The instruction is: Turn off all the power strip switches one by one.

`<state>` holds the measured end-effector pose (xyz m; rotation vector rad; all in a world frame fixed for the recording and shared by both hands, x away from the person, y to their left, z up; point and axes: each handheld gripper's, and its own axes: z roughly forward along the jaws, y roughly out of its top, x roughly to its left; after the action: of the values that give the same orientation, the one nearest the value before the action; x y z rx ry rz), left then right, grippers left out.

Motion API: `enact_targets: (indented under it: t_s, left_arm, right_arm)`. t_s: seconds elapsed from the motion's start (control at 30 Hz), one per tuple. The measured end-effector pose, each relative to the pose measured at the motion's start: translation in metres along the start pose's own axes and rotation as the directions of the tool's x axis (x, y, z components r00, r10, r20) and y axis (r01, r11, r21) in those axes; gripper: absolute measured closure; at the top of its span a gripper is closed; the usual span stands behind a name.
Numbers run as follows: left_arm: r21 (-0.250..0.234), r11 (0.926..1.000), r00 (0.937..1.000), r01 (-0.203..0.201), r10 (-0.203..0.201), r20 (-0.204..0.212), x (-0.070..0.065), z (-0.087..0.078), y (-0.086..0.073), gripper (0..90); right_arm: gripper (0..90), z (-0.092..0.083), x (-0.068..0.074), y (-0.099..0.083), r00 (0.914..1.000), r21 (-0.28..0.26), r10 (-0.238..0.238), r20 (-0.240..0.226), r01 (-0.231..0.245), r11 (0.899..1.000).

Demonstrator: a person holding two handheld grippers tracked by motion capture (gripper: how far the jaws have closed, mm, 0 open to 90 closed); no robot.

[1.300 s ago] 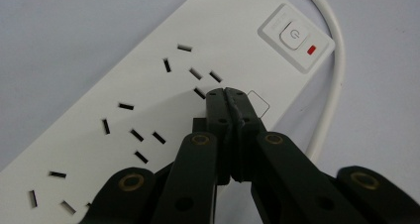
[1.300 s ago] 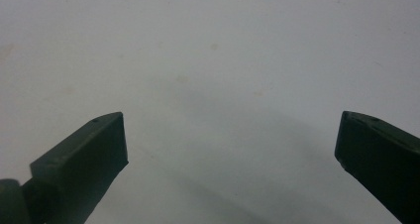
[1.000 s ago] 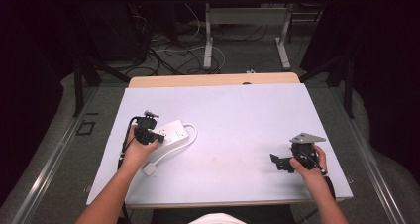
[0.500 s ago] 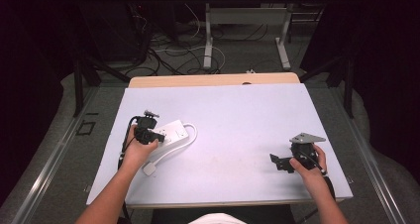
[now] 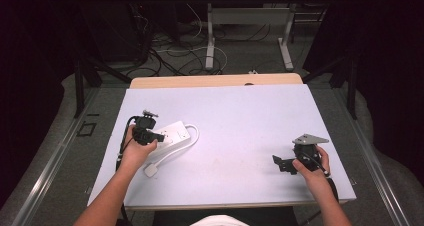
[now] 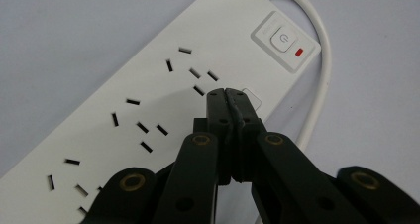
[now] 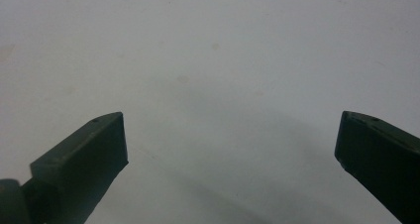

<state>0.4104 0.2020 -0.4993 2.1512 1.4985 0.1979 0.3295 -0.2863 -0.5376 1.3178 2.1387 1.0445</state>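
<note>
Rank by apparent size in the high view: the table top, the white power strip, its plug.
1. table top, by far the largest.
2. white power strip, partly covered by the left gripper.
3. plug, smallest, at the cord's end.

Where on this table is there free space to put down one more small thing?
The middle of the table is bare, between the power strip and the right gripper; so is the far strip behind both. The near left is crowded: strip, its cable, plug and the shut left gripper.

pale lavender table (image 5: 240, 116), bearing a white power strip (image 5: 172, 136) with looped cord (image 5: 192, 136) near its left edge
</note>
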Motion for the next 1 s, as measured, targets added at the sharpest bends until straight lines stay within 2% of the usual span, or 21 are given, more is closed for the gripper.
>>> enact_targets:
  t_s: [0.63, 0.8, 0.87, 0.9, 1.0]
  left_arm:
    - [0.000, 1.0000, 0.9999, 0.007, -0.007, -0.008, 0.009, -0.008, -0.010, 90.0]
    - [-0.001, 0.9998, 0.9997, 0.020, -0.020, -0.014, 0.012, -0.008, -0.013, 90.0]
    - [0.019, 0.9997, 0.9998, 0.014, -0.014, -0.013, 0.013, -0.009, -0.014, 90.0]
    - [0.005, 0.9998, 0.9997, 0.018, -0.017, -0.015, 0.013, -0.008, -0.015, 90.0]
    - [0.006, 0.9998, 0.9997, 0.018, -0.018, -0.018, 0.014, -0.008, -0.017, 90.0]
  right_arm:
    - [0.0, 0.000, 0.000, 0.000, 1.0000, -0.002, -0.003, -0.003, 0.003, 1.000]
    - [0.0, 0.000, 0.001, 0.000, 1.0000, -0.001, 0.001, -0.005, -0.001, 1.000]
    - [0.0, 0.001, 0.001, 0.000, 1.0000, 0.001, 0.003, -0.007, -0.003, 1.000]
    - [0.0, 0.001, 0.001, 0.000, 1.0000, 0.002, 0.000, -0.006, 0.000, 1.000]
    - [0.0, 0.001, 0.001, 0.000, 1.0000, 0.002, 0.000, -0.006, 0.000, 1.000]
